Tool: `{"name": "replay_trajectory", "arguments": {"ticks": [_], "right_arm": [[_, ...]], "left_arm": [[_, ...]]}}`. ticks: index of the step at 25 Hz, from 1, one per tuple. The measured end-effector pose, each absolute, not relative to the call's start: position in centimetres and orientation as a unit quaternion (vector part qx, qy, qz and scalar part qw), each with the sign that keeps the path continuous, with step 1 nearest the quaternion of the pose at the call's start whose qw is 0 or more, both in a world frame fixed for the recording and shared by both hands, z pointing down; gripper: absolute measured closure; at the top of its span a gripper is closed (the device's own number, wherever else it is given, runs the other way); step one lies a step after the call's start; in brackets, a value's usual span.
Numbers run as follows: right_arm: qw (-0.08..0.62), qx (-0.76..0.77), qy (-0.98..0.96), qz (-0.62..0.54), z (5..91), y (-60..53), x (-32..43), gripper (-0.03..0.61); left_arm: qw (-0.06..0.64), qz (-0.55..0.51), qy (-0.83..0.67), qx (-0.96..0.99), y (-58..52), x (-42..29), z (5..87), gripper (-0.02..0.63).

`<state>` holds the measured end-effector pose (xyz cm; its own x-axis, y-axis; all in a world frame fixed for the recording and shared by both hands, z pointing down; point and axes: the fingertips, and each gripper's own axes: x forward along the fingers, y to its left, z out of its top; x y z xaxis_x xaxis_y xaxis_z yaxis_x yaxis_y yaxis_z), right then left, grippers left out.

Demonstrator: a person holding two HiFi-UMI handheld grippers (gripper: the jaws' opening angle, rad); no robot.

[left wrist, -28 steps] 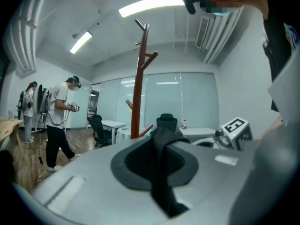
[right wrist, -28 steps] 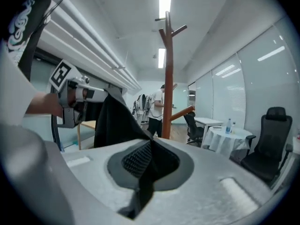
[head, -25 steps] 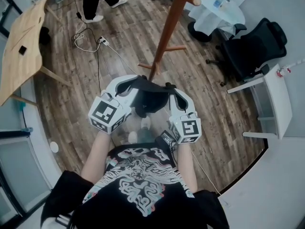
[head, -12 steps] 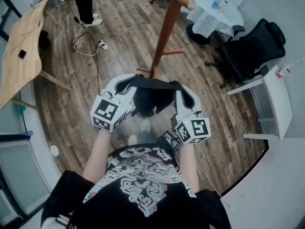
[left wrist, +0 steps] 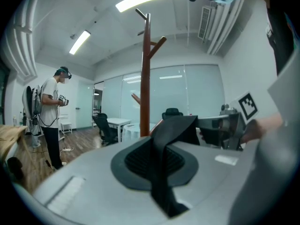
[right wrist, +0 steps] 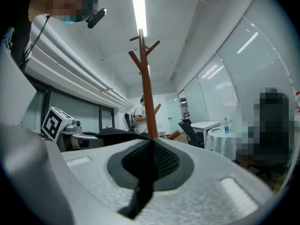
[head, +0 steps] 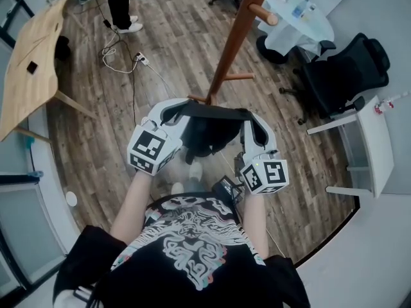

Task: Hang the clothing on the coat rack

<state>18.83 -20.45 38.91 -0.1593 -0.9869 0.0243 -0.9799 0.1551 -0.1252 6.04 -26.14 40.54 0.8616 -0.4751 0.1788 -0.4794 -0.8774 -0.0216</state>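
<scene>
2 sets of fingers, left gripper (head: pixel 179 106) and right gripper (head: pixel 248 117), pinch the black clothing (head: pixel 205 132) by its top edge just short of the coat rack (head: pixel 232 47); soft and light, it seems best held there.

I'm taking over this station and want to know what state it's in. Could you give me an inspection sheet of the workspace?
Surface: wooden floor, seen from above.
Job's things: black garment stretched between the two grippers, not yet on the coat rack standing just ahead.
Clutter: wooden table at left; white round table, black office chair and white desk at right.
Grippers: left hand-held gripper and right hand-held gripper each shut on the garment.
Cables: power strip with a cable trailing over the floor, left of the rack.
Surroundings: another person standing at the far left.
</scene>
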Motion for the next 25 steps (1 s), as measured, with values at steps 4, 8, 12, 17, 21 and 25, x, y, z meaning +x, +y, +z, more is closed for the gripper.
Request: {"name": "replay_trajectory", "arguments": {"ticks": [4,8,12,17,21,25], "right_arm": [[0.029,-0.645,0.762,-0.055,39.0,-21.6,19.4,0.577],[0.036,-0.641,0.764,-0.063,39.3,-22.4,19.7,0.577],[0.047,-0.637,0.766,-0.076,39.8,-23.6,19.8,0.577],[0.059,-0.632,0.769,-0.075,39.2,-25.1,20.2,0.577],[0.065,-0.627,0.772,-0.081,39.4,-26.0,20.7,0.577],[0.066,-0.626,0.772,-0.087,39.9,-26.8,20.7,0.577]], "left_arm": [[0.014,0.087,-0.249,0.964,-27.2,6.4,40.7,0.606],[-0.005,0.098,-0.253,0.962,-27.9,6.8,40.9,0.606],[-0.013,0.108,-0.251,0.962,-28.7,6.7,41.4,0.606],[-0.016,0.101,-0.256,0.961,-30.1,7.1,40.7,0.607],[-0.018,0.098,-0.256,0.961,-31.1,7.7,40.8,0.607],[-0.015,0.102,-0.259,0.960,-32.2,7.7,41.3,0.606]]}}
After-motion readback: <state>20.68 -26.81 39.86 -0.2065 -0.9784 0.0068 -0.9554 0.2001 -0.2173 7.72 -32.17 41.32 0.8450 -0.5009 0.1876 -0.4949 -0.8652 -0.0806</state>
